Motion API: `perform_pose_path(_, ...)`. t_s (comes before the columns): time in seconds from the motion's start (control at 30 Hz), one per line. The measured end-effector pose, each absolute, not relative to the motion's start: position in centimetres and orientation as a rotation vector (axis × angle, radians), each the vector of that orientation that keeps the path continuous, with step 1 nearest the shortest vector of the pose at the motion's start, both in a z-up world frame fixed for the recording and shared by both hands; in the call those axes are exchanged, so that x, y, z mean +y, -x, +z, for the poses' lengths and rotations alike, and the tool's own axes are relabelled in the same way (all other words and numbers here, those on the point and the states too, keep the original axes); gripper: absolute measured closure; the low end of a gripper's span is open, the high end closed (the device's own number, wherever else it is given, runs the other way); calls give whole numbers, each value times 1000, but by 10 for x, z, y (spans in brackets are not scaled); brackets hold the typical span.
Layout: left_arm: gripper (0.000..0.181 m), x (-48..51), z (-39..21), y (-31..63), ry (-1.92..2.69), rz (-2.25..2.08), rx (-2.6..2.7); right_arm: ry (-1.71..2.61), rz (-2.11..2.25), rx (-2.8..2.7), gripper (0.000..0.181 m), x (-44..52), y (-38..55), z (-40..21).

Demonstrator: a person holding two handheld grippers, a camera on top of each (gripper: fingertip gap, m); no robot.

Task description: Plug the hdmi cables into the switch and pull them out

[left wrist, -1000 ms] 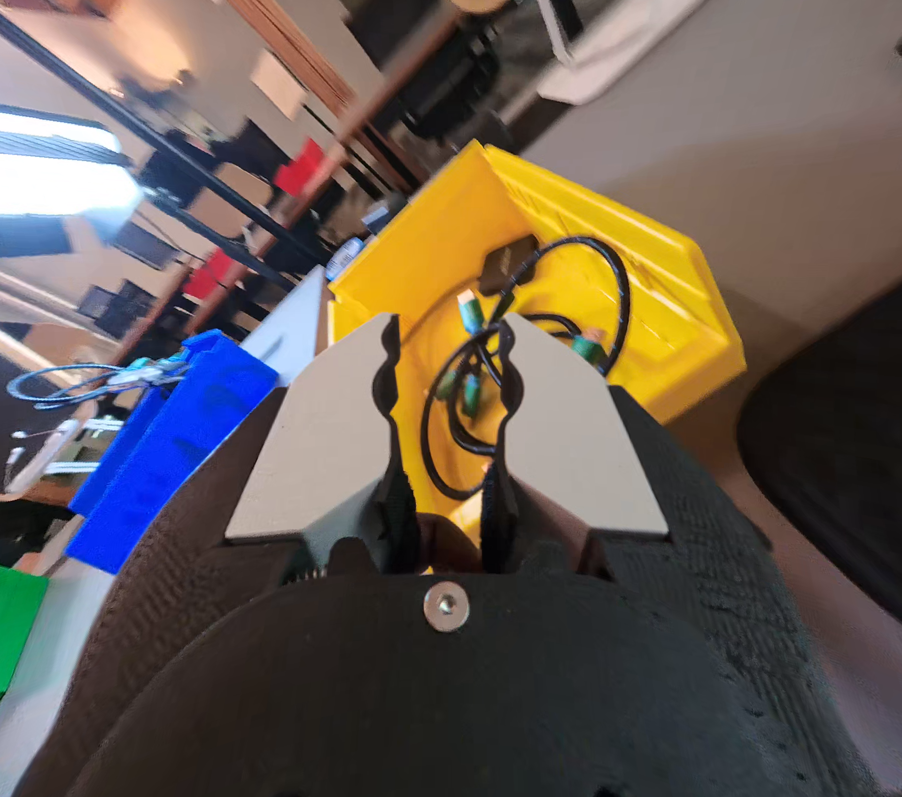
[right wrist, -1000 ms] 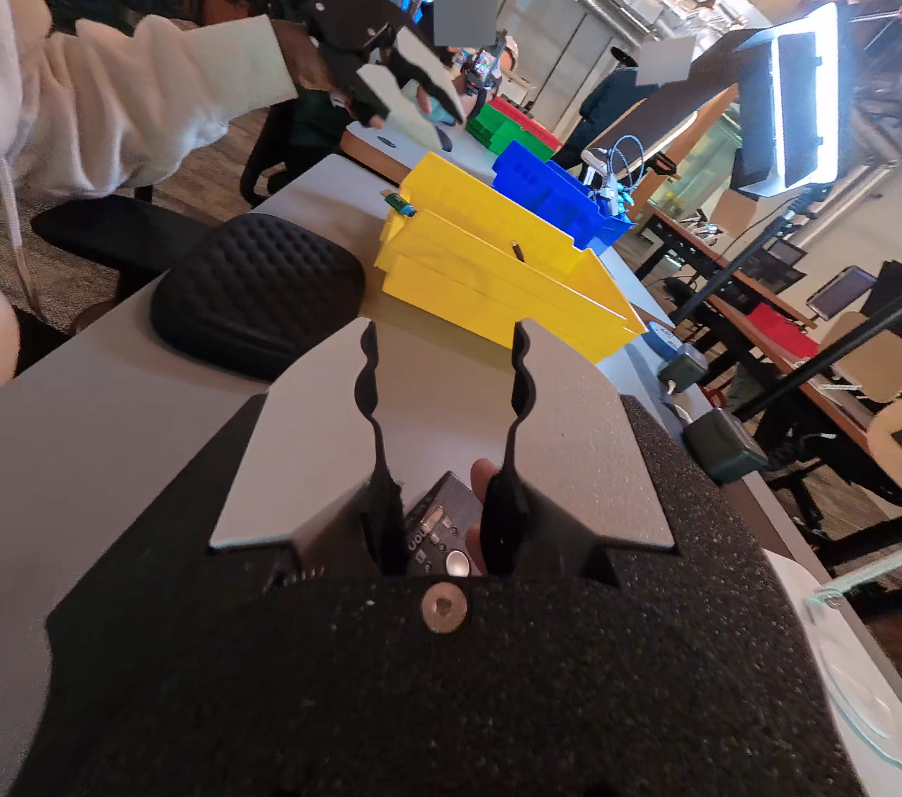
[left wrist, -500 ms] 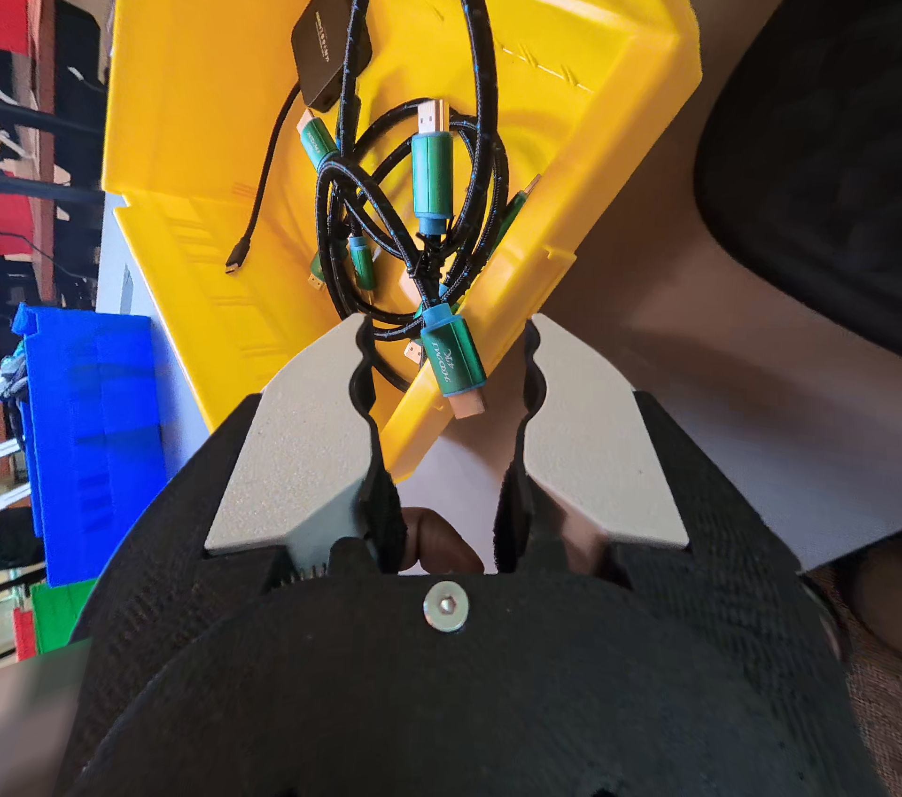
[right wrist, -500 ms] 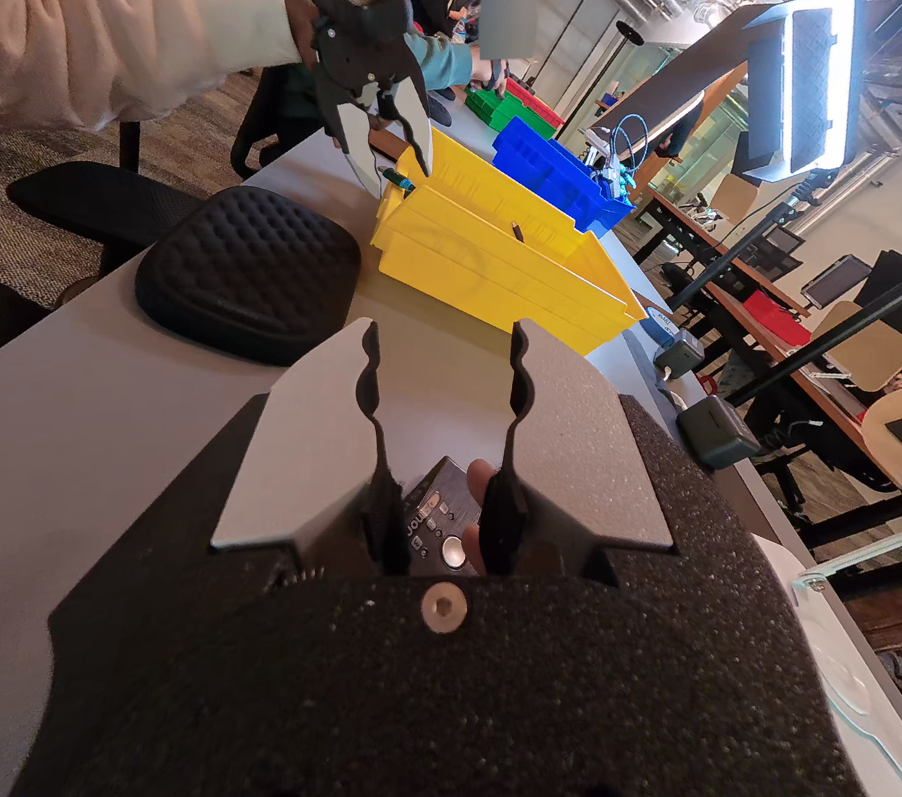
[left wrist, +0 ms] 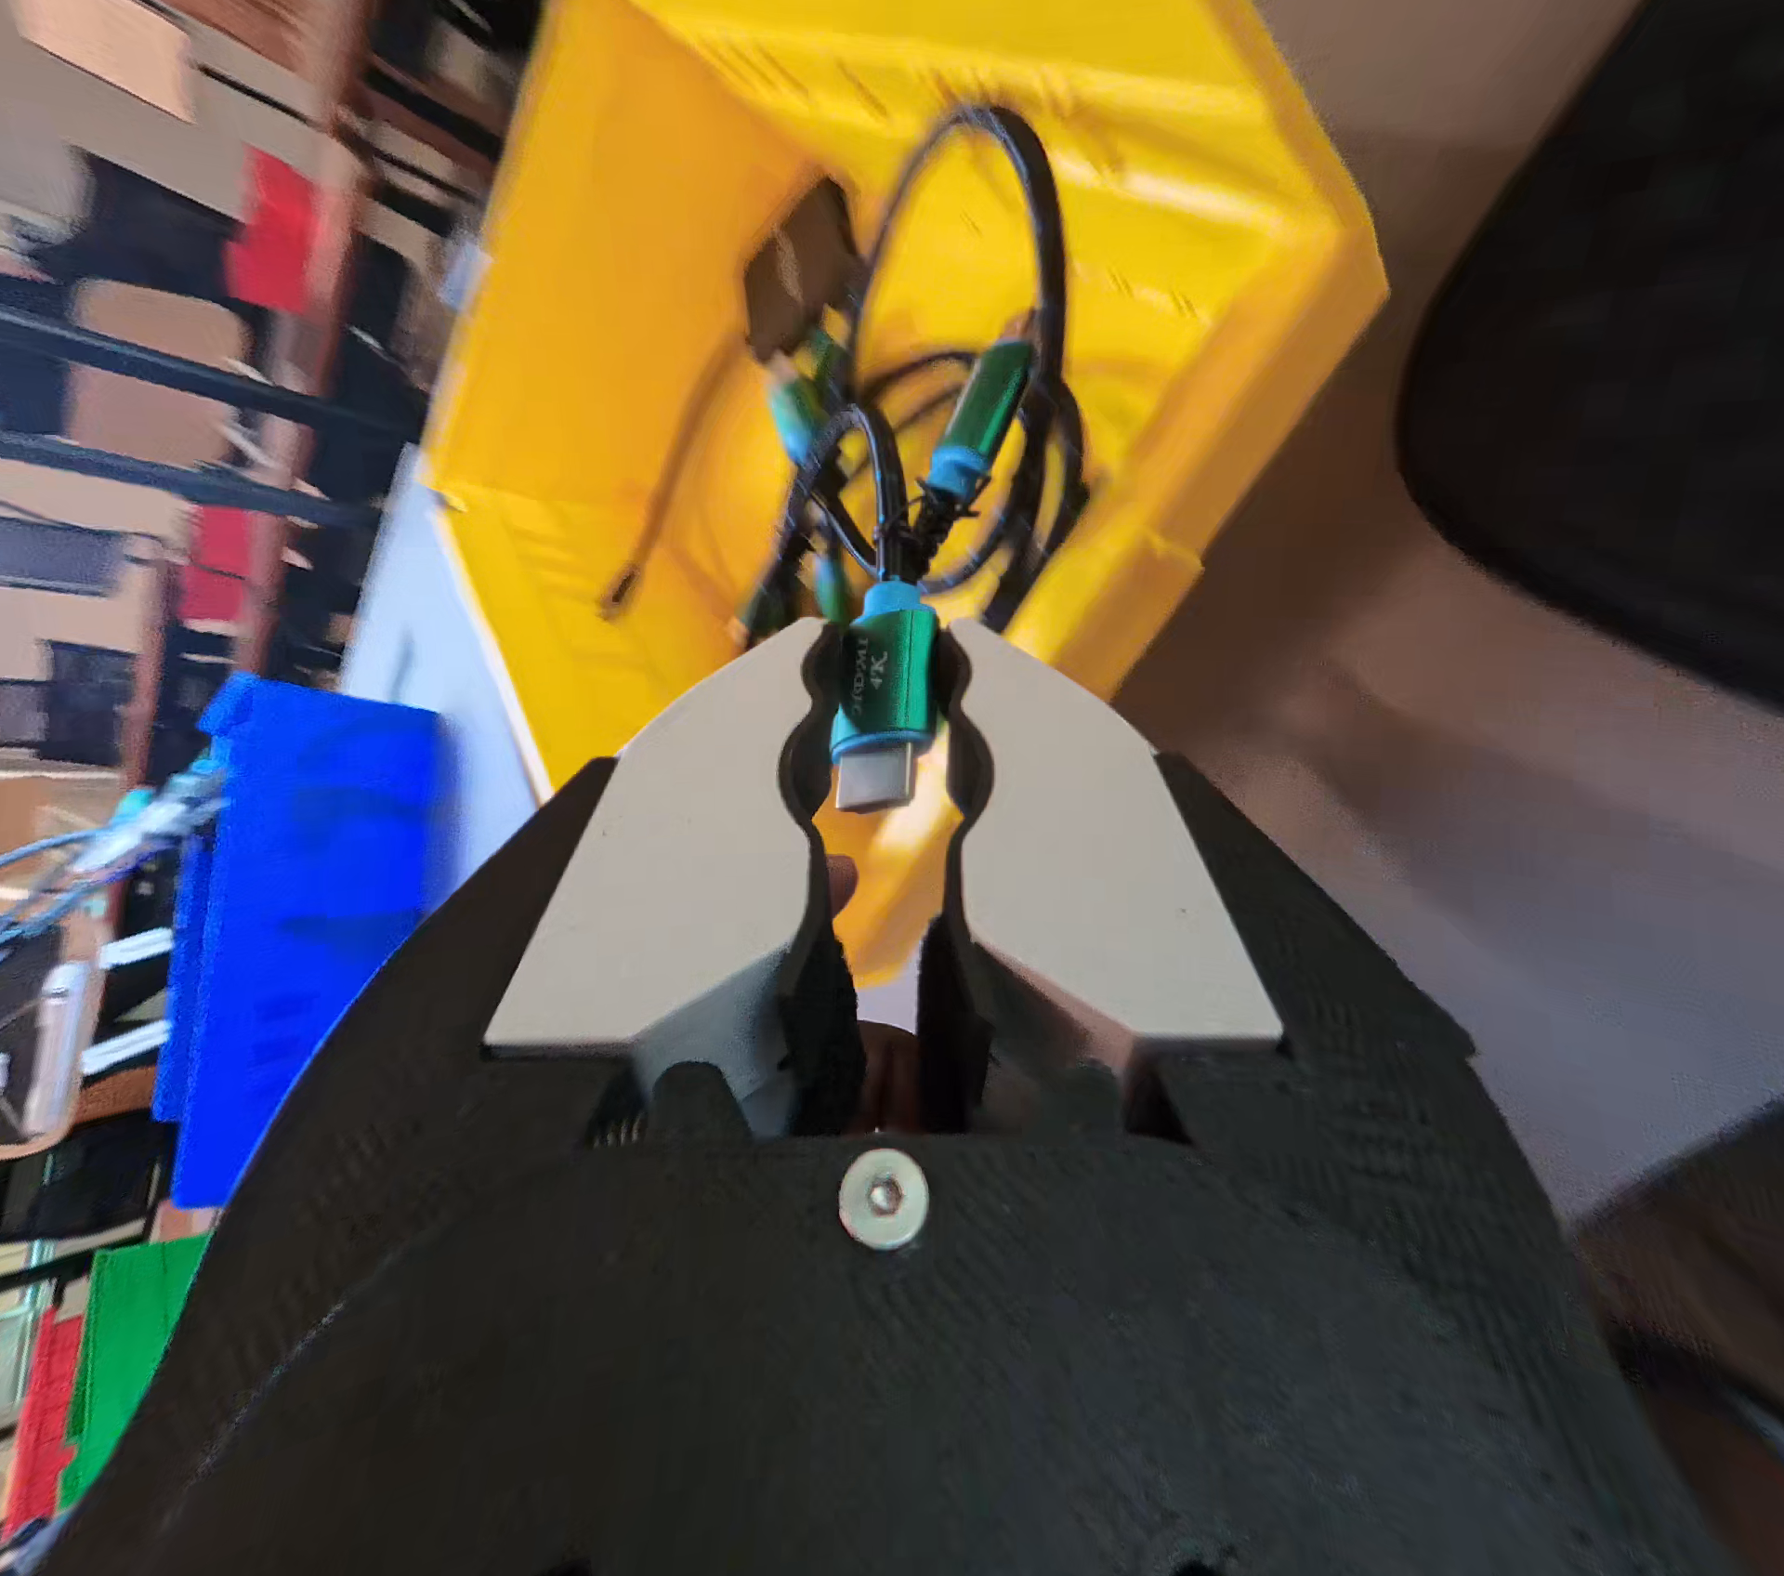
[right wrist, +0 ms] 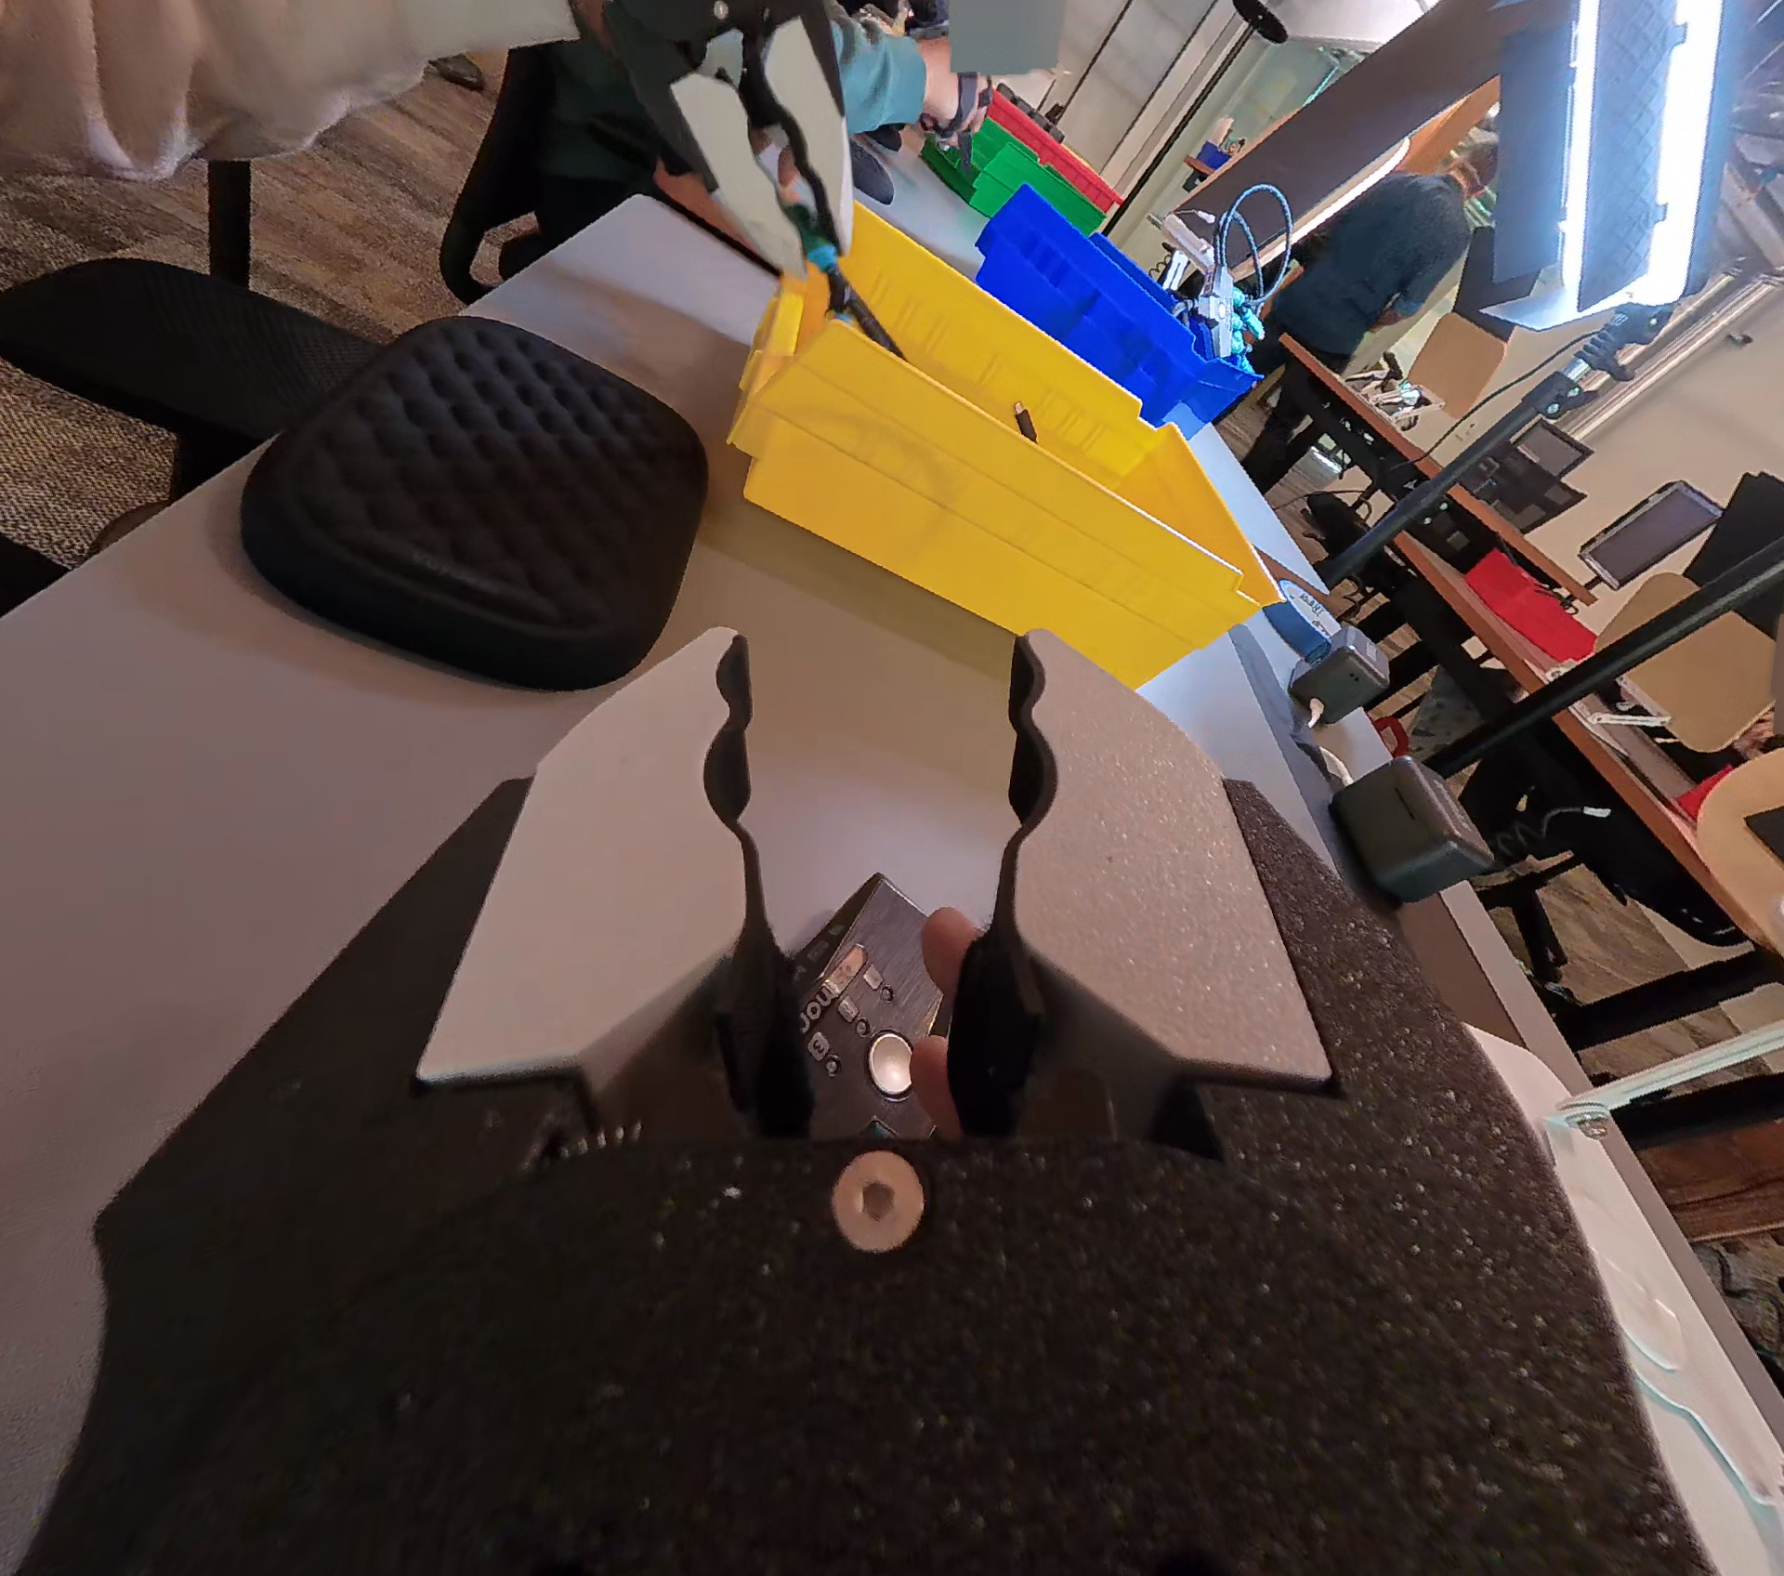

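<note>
While the left gripper is clamped on a green HDMI plug, its black cable trailing back into the yellow bin at the desk's far edge, the right gripper sits wide open with nothing in it, over the switch near the front edge. Looks like the fetch step; next you'd probably carry the plug over and line it up with a port.

On the surface, the pad lies near the left edge, with the bin just beside it. A further bin stands behind. Cables lie in the near bin, one plug between the left claw's fingers. The switch sits under the right claw.
</note>
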State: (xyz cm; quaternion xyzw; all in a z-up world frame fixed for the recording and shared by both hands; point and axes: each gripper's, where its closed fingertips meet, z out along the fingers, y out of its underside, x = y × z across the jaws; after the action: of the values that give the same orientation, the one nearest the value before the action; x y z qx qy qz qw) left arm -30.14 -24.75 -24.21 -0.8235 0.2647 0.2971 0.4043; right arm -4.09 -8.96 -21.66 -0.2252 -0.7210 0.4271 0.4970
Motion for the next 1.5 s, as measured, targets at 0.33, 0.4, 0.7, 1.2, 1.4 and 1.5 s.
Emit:
perform_pose_path(0.33, 169, -234, -132, 266, 1433, 717, 385, 542, 1013, -1726, 130, -88, 44, -214)
perform_pose_path(0.4, 170, -232, -105, 248, 1254, 566, 298, 561, 1028, -1672, 131, -87, 48, -206)
perform_pose_path(0.7, 170, -222, -33, 155, 587, -368, 114, 658, 2006, -910, 103, -110, 63, -110)
perform_pose_path(1.2, 122, -146, -99, 153, 1066, -335, 43, 734, 1530, -1214, 181, -91, 36, -97)
perform_pose_path(1.4, 114, -153, -96, 128, 1348, 270, 436, 870, 791, -1623, 181, -64, 25, -123)
perform_pose_path(1.5, 117, -122, -109, 86, 1410, 351, 601, 867, 744, -1662, 181, -72, 26, -119)
